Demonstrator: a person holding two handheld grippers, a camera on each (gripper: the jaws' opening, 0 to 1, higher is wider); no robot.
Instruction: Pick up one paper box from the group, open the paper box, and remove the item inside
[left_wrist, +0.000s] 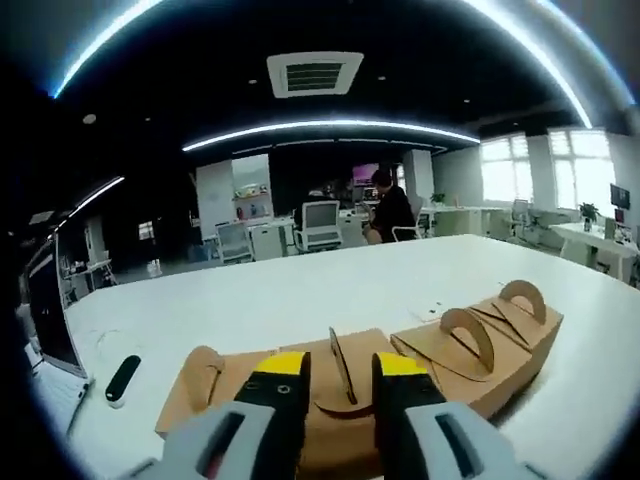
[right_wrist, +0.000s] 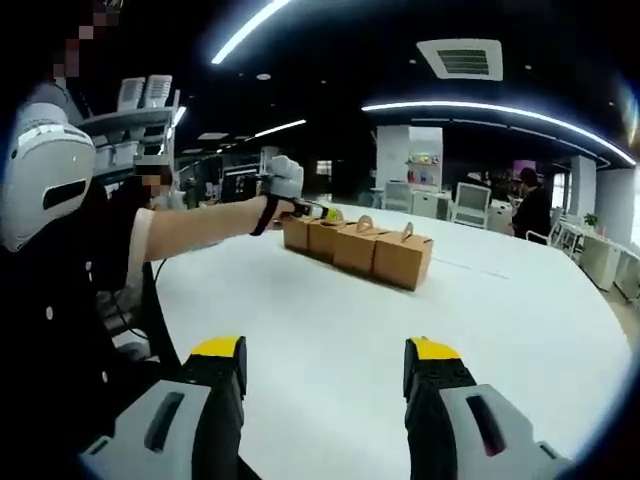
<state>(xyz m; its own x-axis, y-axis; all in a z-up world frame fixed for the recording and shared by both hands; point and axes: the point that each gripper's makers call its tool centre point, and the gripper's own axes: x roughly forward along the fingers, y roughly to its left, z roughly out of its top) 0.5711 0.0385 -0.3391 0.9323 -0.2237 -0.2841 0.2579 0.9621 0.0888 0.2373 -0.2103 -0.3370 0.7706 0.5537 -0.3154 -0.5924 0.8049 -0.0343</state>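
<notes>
So in the left gripper view there's a black remote-looking thing (left_wrist: 122, 378) on the white table (left_wrist: 300, 290) off to the left of the row of brown cardboard boxes (left_wrist: 340, 385), the kind with arched carry handles on top. The left tongs (left_wrist: 340, 385) sit right at the middle box's handle flap, yellow-tipped, jaws apart with the flap between them. In the right gripper view the boxes (right_wrist: 360, 245) are far across the smooth table (right_wrist: 420, 320), and the right tongs (right_wrist: 328, 365) are spread wide, holding nothing.
</notes>
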